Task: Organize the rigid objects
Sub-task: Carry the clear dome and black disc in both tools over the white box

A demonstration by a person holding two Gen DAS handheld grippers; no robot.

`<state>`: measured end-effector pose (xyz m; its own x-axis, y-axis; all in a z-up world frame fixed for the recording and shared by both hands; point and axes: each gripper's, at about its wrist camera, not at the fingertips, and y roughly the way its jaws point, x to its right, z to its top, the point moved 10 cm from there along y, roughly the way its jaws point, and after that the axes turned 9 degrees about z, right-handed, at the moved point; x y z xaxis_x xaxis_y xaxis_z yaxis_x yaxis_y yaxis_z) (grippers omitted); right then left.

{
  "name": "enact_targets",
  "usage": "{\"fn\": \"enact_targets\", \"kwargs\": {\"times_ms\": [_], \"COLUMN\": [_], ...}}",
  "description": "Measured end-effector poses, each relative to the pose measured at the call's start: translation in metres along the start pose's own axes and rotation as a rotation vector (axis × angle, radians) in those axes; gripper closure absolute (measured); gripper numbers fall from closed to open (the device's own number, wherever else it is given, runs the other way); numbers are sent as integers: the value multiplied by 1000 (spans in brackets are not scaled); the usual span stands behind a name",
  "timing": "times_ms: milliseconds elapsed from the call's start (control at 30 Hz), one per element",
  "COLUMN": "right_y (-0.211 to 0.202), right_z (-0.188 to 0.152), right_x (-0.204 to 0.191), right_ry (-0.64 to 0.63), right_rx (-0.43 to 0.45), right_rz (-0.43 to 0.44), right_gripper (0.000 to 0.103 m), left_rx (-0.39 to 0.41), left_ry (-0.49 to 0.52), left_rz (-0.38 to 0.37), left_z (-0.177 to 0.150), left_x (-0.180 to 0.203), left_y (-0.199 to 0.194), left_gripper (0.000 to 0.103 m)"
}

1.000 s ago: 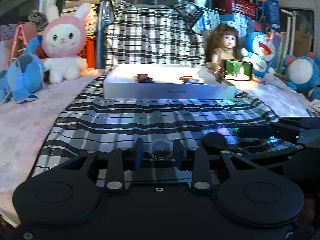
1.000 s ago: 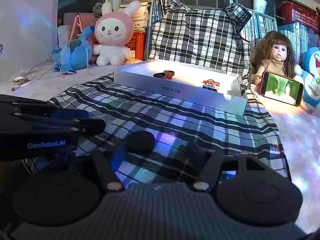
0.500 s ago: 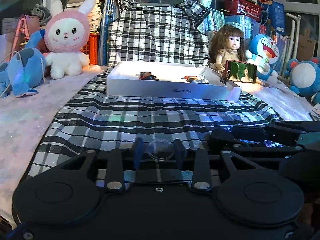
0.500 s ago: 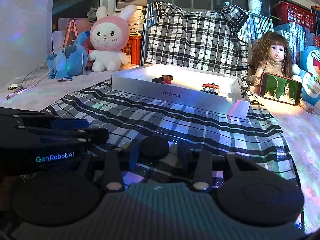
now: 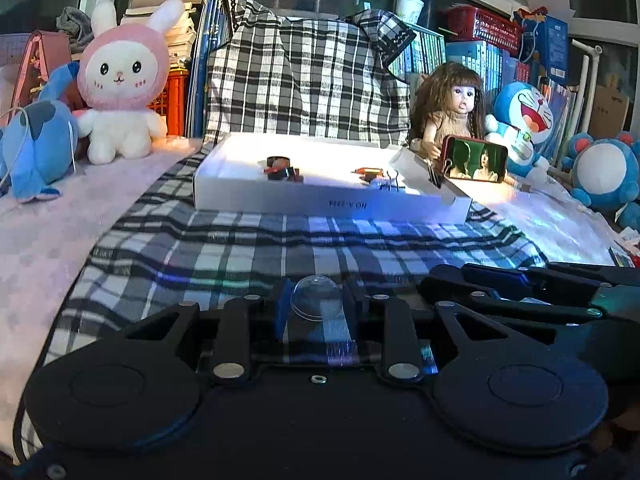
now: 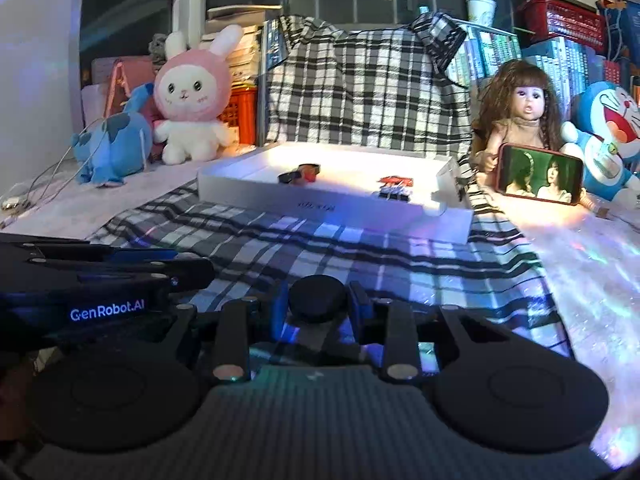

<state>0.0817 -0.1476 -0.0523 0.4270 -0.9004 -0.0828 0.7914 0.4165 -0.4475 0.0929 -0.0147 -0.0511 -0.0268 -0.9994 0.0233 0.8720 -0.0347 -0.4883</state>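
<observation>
My left gripper (image 5: 316, 304) is shut on a clear plastic dome (image 5: 317, 298), low over the checked cloth (image 5: 280, 248). In the right wrist view my right gripper (image 6: 318, 306) is shut on a round black cap (image 6: 318, 298). Each gripper shows in the other's view, the right gripper (image 5: 520, 284) at the right edge and the left gripper (image 6: 100, 272) at the left edge. Beyond them stands a shallow white box (image 5: 328, 204) holding small dark and red pieces (image 5: 282, 170) and black binder clips (image 6: 394, 194).
A doll (image 5: 448, 108) with a phone (image 5: 474, 158) leaning on it sits right of the box. A pink rabbit toy (image 5: 122, 84) and a blue plush (image 5: 36, 148) sit at left, blue cat toys (image 5: 524, 120) at right. Books and crates fill the back.
The right gripper's jaws closed onto the black cap, which lay loose on the cloth a second ago. The left gripper kept its hold on the clear dome and hardly moved.
</observation>
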Motion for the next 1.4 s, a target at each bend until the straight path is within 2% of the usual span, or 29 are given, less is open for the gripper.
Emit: {"fn": "enact_targets", "kwargs": {"times_ms": [500, 800, 1100, 1400], "right_y": [10, 34, 51, 71], "right_z": [59, 89, 94, 93], "right_x": [47, 76, 83, 90], "right_ry": [97, 140, 141, 174], "right_rx": [21, -13, -34, -108], "right_rz": [-85, -127, -145, -127], "right_gripper": [66, 66, 66, 66], "left_rx": [24, -10, -30, -128], "left_ry": [36, 23, 30, 8], "left_rz": [5, 10, 20, 25], "left_z": [70, 106, 118, 119], "left_x": [2, -2, 0, -4], "left_y": [26, 59, 82, 117], "left_gripper": [76, 76, 76, 76]}}
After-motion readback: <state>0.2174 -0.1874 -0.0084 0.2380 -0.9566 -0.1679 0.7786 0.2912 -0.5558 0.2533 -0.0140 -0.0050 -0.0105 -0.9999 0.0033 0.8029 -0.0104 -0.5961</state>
